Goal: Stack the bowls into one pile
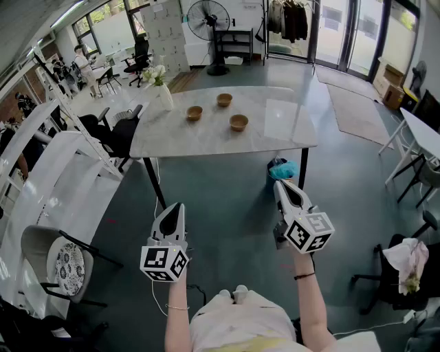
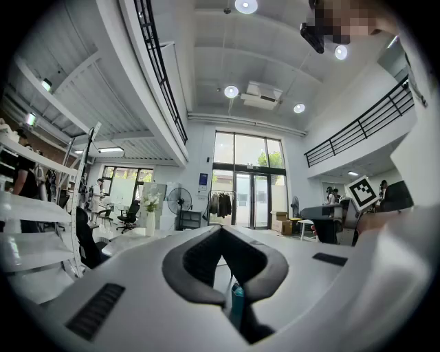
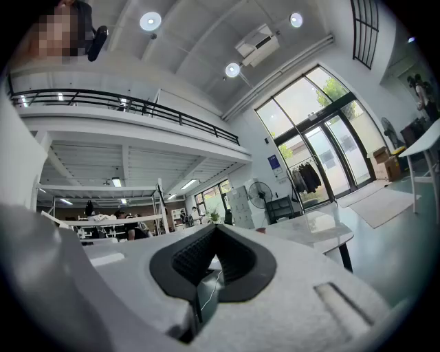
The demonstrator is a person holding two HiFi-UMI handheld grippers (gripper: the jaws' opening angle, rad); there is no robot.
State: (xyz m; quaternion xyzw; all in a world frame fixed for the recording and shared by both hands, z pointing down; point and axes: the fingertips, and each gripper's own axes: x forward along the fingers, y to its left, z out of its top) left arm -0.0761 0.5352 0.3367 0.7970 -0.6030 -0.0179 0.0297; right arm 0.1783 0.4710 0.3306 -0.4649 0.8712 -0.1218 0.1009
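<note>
Three brown bowls stand apart on the white marble table: one at the left, one at the back, one at the front right. Both grippers hang in the air over the floor, well short of the table and pointing level towards it. My left gripper has its jaws together with nothing between them, and in the left gripper view its tips meet. My right gripper is shut and empty too, its tips closed.
A white vase with flowers stands at the table's left corner. A blue bag lies under the table's front edge. Black chairs and white shelving fill the left. A fan stands behind the table.
</note>
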